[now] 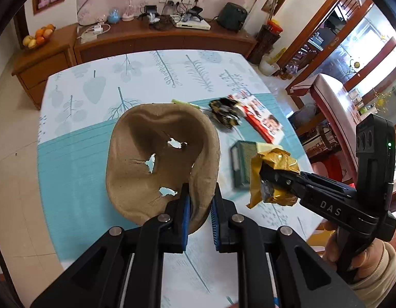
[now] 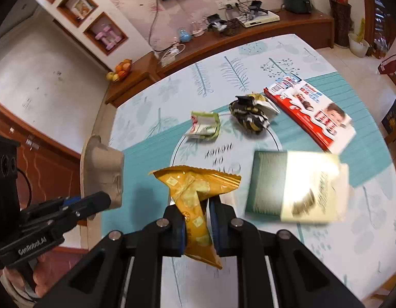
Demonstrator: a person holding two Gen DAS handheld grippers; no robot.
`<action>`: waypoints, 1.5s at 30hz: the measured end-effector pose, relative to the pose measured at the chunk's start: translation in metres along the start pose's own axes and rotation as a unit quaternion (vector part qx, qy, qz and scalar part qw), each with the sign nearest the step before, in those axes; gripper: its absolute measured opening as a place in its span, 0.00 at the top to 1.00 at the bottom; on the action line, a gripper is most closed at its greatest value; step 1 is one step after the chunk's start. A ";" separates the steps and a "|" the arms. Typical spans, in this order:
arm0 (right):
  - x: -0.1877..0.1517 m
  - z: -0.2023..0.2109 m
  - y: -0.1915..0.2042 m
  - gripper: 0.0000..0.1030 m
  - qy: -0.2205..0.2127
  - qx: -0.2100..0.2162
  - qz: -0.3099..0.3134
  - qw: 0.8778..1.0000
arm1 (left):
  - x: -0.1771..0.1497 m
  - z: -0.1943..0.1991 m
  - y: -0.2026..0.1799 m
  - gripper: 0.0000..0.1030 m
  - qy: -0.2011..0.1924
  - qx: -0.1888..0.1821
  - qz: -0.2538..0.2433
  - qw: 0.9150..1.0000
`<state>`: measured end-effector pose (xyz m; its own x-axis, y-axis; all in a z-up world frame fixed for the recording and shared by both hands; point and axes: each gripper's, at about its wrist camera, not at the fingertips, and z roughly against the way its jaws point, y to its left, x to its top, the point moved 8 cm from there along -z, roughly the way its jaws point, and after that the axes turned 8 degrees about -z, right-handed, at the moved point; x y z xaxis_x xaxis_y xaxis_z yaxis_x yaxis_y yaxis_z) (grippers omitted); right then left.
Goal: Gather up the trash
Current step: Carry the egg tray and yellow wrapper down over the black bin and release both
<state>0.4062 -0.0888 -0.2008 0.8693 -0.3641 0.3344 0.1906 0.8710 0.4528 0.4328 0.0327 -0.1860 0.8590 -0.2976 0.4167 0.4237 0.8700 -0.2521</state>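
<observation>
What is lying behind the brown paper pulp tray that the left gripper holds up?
In the right wrist view, a crumpled green wrapper lies beyond the pulp tray. The left wrist view shows only its tip; the tray covers the rest.

The green box (image 2: 288, 187) near the table's (image 2: 151, 169) right edge is smeared by blur, its print unreadable; the pulp tray (image 1: 151, 159) hides the green wrapper (image 1: 184, 103) behind it.

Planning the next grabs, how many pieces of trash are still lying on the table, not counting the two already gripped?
4: a green-white wrapper, a crumpled black-gold wrapper right of it, a red-white chocolate box far right, a green-cream box nearest. Others may be hidden.
</observation>
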 end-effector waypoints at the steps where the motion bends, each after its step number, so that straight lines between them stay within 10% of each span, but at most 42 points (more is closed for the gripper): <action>1: -0.008 0.012 0.000 0.86 -0.001 0.008 0.004 1.000 | -0.006 0.008 -0.005 0.88 -0.003 0.001 0.003 1.000; 16: -0.111 0.165 -0.066 0.87 -0.044 0.102 0.065 0.992 | -0.117 0.088 -0.153 0.88 -0.096 0.040 0.040 0.994; 25: -0.172 0.212 -0.112 0.88 -0.035 0.121 0.064 0.990 | -0.192 0.097 -0.235 0.88 -0.084 0.048 0.049 0.994; 45: -0.285 0.115 -0.213 0.88 0.023 0.059 -0.024 0.998 | -0.299 -0.025 -0.259 0.88 0.020 0.021 0.047 0.999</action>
<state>0.0653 -0.2086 -0.2972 0.8813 -0.3857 0.2730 0.1788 0.8070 0.5629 0.0732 -0.1132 -0.2677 0.9051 -0.2293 0.3580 0.3300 0.9099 -0.2513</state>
